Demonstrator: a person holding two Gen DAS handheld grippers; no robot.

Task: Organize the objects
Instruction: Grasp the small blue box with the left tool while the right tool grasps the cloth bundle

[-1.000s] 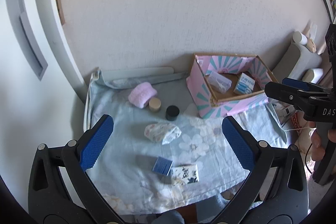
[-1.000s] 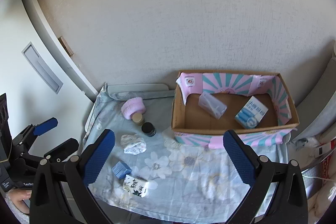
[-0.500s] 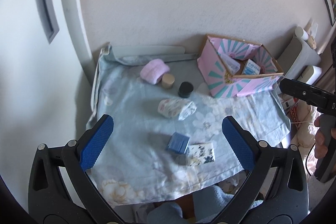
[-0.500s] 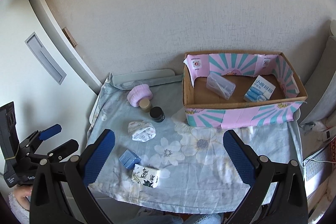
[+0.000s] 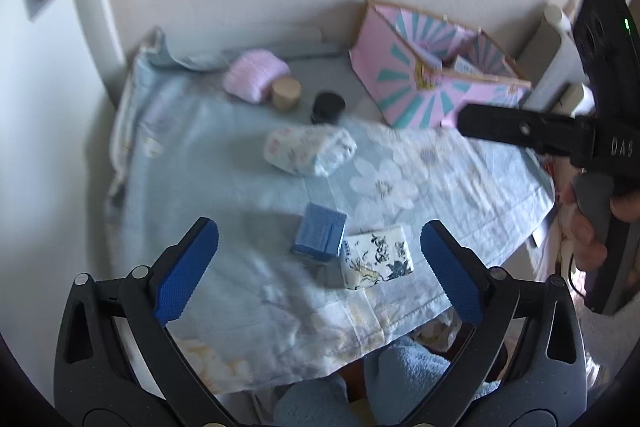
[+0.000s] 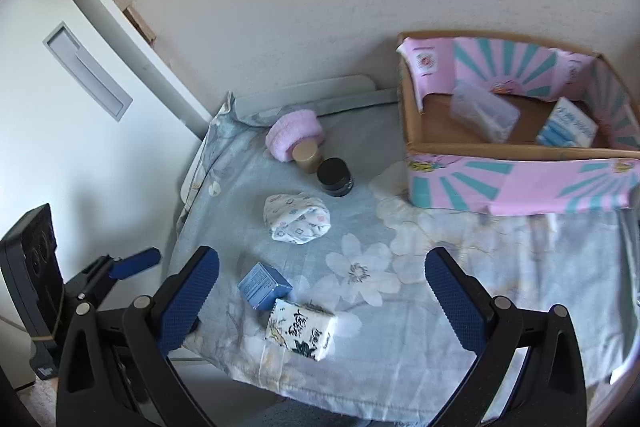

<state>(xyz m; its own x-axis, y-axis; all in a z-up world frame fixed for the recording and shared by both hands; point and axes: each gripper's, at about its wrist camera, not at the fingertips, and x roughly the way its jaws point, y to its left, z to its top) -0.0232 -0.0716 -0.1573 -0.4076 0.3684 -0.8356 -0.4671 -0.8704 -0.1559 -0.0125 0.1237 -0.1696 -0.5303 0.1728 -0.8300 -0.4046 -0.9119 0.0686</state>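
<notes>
My left gripper (image 5: 319, 261) hangs above the near edge of the table, its blue-padded fingers (image 5: 188, 269) spread wide with nothing between them. My right gripper (image 6: 322, 293) hovers over the same near edge, its fingers (image 6: 454, 301) equally wide apart and empty. In the left wrist view the right gripper shows at the right side, gripped by a hand (image 5: 588, 227).

The floral cloth (image 6: 460, 267) covers the table. Nearest to me a small blue box (image 6: 264, 285) touches a white tissue pack with dark flower print (image 6: 302, 333), which lies just to its right and nearer. Farther in sits a rolled patterned cloth bundle (image 6: 296, 219). Beyond it a black jar (image 6: 335, 181) stands just right of a tan-lidded jar (image 6: 306, 155), and that jar touches a pink rolled towel (image 6: 294, 135) at the far left.

At the far right, against the wall, stands the open cardboard box wrapped in pink and teal paper (image 6: 500, 183). Inside it I see a clear plastic case (image 6: 482, 113) on the left and a blue-and-white packet (image 6: 568, 125) on the right. The left wrist view is blurred, so finer details there escape me.
</notes>
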